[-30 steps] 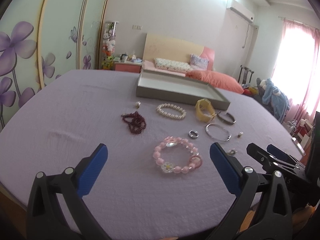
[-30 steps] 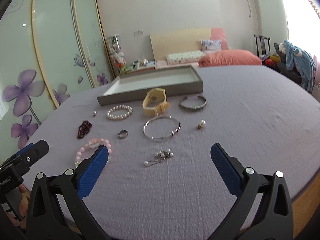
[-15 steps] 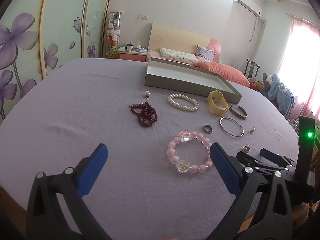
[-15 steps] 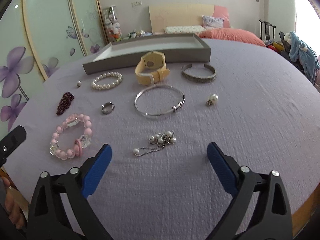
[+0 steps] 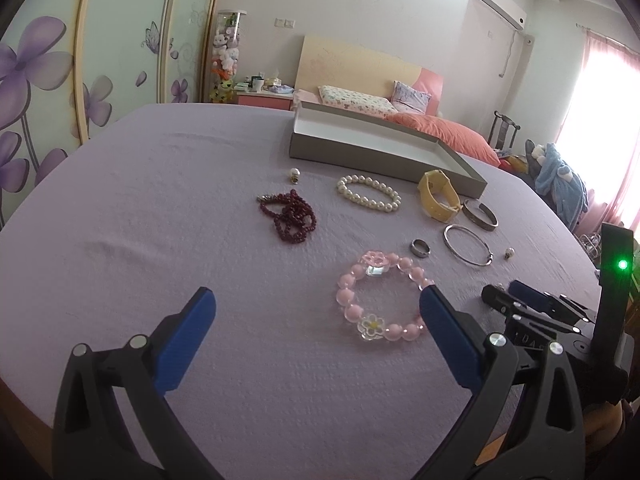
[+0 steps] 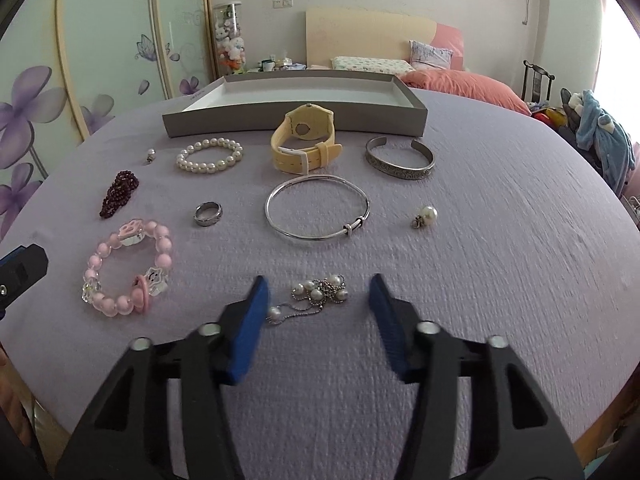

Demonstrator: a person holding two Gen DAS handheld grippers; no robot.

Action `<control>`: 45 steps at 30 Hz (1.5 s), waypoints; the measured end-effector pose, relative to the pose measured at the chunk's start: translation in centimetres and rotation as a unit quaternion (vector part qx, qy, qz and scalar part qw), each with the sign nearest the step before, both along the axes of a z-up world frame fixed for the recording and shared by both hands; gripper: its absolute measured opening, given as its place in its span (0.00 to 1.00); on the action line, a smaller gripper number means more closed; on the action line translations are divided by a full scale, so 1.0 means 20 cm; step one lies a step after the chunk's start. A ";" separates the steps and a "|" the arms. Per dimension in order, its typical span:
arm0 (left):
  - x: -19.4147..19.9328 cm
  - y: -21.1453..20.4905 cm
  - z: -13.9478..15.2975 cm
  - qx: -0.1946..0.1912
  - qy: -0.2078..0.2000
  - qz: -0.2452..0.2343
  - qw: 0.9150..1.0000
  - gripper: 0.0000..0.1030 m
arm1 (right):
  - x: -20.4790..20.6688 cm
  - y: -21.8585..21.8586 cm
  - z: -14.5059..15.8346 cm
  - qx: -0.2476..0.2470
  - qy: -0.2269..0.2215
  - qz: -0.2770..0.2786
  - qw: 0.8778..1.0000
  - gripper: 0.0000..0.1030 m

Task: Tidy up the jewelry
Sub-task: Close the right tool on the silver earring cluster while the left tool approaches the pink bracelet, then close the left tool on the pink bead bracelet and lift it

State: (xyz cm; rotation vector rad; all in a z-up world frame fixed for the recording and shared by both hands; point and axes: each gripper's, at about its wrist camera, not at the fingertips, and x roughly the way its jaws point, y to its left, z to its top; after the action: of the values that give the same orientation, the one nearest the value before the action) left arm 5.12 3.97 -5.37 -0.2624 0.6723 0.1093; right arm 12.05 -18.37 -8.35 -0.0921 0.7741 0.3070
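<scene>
1. The right gripper [image 6: 318, 300] hangs low over the lilac tablecloth [image 6: 500, 240]; its jaws have just been closing and now stand narrow, with the pearl-and-chain piece [image 6: 316, 294] between the blue pads, which do not yet press on it.
2. The left gripper [image 5: 316, 314] stands wide and holds nothing; its right pad overlaps the edge of the pink bead bracelet [image 5: 380, 292] in the left wrist view.
3. The grey tray [image 6: 296, 114] sits at the far side of the table, open-topped.
4. Just before the tray lie the pearl bracelet [image 6: 210, 156], the yellow watch [image 6: 304, 144] and the patterned silver cuff [image 6: 400, 158], set in a row.
5. Nearer lie the thin silver bangle [image 6: 318, 210], a ring [image 6: 208, 214], a pearl earring [image 6: 426, 216] and dark red beads [image 6: 120, 192].
6. Bare cloth stretches to the right of the earring as far as the table's curved edge, and in front of both grippers.
</scene>
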 end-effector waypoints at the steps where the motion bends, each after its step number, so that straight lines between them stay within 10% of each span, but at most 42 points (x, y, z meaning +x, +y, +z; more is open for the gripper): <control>1: 0.00 0.00 0.00 -0.001 0.001 -0.002 1.000 0.98 | 0.00 0.00 0.00 -0.001 -0.002 0.002 1.000 0.33; 5: 0.00 -0.02 0.00 -0.001 0.003 -0.015 1.000 0.98 | -0.01 -0.02 0.00 0.007 -0.004 0.004 1.000 0.07; 19: 0.11 -0.08 -0.02 0.029 0.031 -0.022 0.999 0.95 | 0.01 -0.21 0.12 0.081 -0.030 -0.010 0.996 0.06; 36: 0.28 -0.13 -0.10 0.059 0.091 -0.027 0.994 0.34 | 0.01 -0.20 0.16 0.109 -0.031 0.012 0.993 0.06; 43: 0.28 -0.20 -0.10 0.077 0.096 -0.045 0.991 0.33 | 0.00 -0.19 0.16 0.114 -0.028 0.019 0.993 0.06; 45: 0.27 -0.20 -0.10 0.082 0.096 -0.041 0.991 0.19 | 0.00 -0.19 0.16 0.117 -0.026 0.022 0.993 0.06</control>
State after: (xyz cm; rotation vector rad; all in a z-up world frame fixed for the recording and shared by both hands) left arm 10.60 -0.03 -7.36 -0.0654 0.8588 0.1108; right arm 12.05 -22.15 -5.21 0.1036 0.6800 0.4327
